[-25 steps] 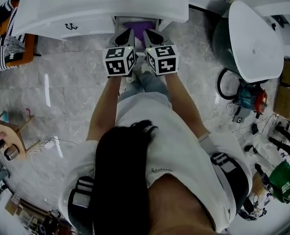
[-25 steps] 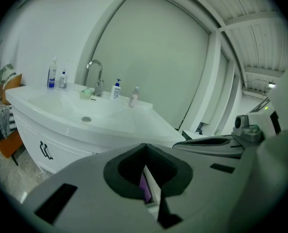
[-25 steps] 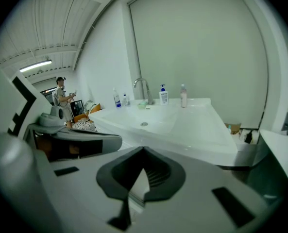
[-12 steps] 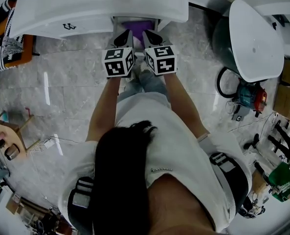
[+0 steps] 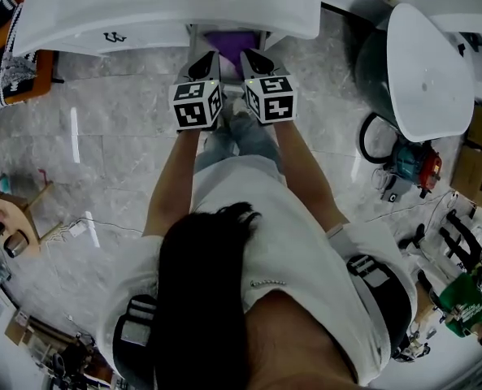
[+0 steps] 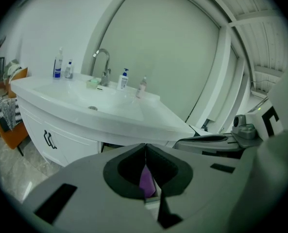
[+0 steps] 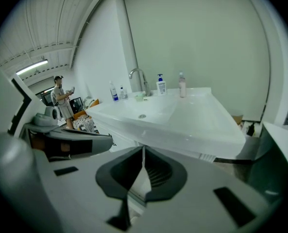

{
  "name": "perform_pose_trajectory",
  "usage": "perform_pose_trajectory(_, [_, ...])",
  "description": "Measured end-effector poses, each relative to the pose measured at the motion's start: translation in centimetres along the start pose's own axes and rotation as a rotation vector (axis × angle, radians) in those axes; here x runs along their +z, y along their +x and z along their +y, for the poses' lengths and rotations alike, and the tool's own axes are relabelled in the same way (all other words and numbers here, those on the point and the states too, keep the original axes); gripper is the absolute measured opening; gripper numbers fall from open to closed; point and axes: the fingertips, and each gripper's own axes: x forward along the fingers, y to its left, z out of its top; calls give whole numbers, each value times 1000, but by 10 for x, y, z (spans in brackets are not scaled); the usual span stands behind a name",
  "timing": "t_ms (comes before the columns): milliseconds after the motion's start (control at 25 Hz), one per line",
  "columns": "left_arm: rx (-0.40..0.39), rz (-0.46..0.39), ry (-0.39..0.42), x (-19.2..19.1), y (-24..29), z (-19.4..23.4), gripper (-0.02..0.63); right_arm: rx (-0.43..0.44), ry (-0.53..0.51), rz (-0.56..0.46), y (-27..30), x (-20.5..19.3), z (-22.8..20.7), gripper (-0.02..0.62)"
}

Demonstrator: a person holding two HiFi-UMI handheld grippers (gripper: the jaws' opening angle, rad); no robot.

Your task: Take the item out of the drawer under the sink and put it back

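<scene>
Head view: our left gripper [image 5: 206,63] and right gripper [image 5: 255,60] hang clenched, empty, at the front edge of the drawer [image 5: 193,37], so we'd part jaws before dipping onto the purple item [image 5: 232,41].

Grey marble floor [image 5: 119,132] fronts the white vanity [image 5: 143,6]; orange chair [image 5: 44,70] to its left, possibly a bathtub [image 5: 427,55] right.

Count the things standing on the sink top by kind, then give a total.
Bottles: 4
Faucet: 1
Small green item: 1
Total: 6
</scene>
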Motion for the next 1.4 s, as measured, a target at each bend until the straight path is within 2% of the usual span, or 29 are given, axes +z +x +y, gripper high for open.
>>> perform_pose_trajectory(80, [3, 14, -4, -3, 3, 3, 5, 17, 7, 16, 6, -4, 0, 22])
perform_pose_trajectory(160, [-1, 37, -7, -8, 7, 5, 5, 55, 21, 33, 13, -8, 1, 132])
perform_pose_trajectory(200, [-1, 47, -7, -11, 10, 7, 5, 65, 23, 43, 16, -10, 1, 153])
perform_pose_trajectory(320, [11, 61, -17, -16, 17, 13, 5, 68, 18, 71, 26, -18, -4, 157])
perform_pose_trajectory(520, [42, 79, -37, -22, 35, 24, 5, 88, 34, 98, 50, -28, -16, 226])
perform_pose_trajectory(840, [64, 139, -42, -42, 68, 43, 5, 115, -11, 168, 90, -56, -28, 270])
perform_pose_trajectory(1080, [110, 142, -90, -51, 81, 65, 5, 107, -8, 229, 123, -76, -36, 309])
perform_pose_trajectory(1400, [124, 165, -98, -71, 99, 81, 5, 91, -8, 324, 166, -108, -48, 339])
